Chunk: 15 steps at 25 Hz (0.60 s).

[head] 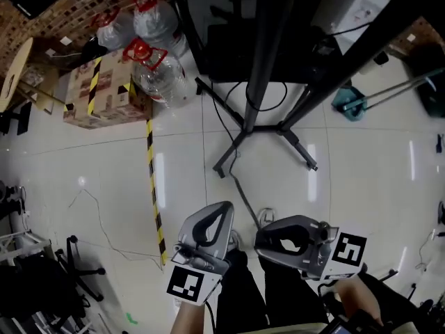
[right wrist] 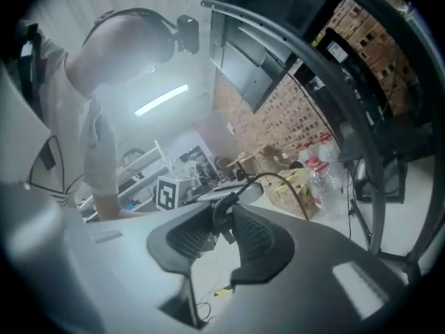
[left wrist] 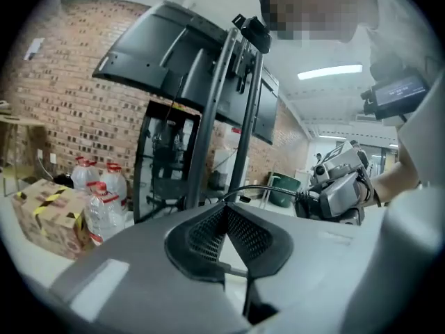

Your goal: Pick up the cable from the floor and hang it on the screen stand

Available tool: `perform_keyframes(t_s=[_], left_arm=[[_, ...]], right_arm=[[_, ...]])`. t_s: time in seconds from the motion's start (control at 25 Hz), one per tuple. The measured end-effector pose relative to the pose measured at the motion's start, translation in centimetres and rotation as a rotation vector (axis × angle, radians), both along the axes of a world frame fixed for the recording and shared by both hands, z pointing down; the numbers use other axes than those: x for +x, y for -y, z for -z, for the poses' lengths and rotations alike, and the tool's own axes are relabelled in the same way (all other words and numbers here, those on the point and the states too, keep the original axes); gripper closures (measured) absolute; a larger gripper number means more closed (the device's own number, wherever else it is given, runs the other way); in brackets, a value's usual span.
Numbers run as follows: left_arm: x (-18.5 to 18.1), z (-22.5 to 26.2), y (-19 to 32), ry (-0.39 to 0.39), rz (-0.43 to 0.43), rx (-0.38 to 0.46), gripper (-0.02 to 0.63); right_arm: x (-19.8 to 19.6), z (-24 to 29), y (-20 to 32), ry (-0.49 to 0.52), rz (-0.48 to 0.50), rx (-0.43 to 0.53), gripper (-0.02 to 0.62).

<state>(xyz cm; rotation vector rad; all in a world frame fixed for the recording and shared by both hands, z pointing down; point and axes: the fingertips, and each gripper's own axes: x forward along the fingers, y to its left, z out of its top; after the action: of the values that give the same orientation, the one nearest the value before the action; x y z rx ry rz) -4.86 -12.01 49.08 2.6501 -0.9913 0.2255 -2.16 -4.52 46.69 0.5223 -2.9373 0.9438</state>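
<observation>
Holding the cable [left wrist: 268, 188] between both grippers, level with the screen stand [head: 263, 61]

Left gripper [left wrist: 227, 206]: jaws closed to the tips, cable pinched there. Right gripper [right wrist: 224, 211]: jaws partly closed, tips clamped on a looped section of the same cable. A short span arcs freely between the two tools, off the floor [head: 348, 172]; in the head view a further dark run appears to trail down towards the stand's base. Striped yellow-and-black tape [head: 154, 200] lies on the tiles left of the grippers. Stand: dark pole on splayed legs, screens mounted above. Beyond, a cardboard box [head: 97, 96] and water bottles [head: 156, 68] sit near a brick wall [left wrist: 62, 82]
</observation>
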Motion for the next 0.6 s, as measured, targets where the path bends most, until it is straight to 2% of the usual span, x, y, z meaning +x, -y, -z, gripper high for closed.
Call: perform_keyframes(t_s=[0.24, 0.4, 0.6], left_arm=[[-2.7, 7.5, -0.7, -0.043, 0.121, 0.034, 0.586], [-3.4, 12.7, -1.6, -0.019, 0.127, 0.052, 0.586], [-2.9, 20.9, -0.3, 0.012, 0.099, 0.162, 0.586]], right_arm=[[-1.2, 7.8, 0.2, -0.049, 0.012, 0.071, 0.499], [-1.4, 13.1, 0.3, -0.105, 0.032, 0.152, 0.497], [-1.5, 19.9, 1.0, -0.147, 0.102, 0.292, 0.497]])
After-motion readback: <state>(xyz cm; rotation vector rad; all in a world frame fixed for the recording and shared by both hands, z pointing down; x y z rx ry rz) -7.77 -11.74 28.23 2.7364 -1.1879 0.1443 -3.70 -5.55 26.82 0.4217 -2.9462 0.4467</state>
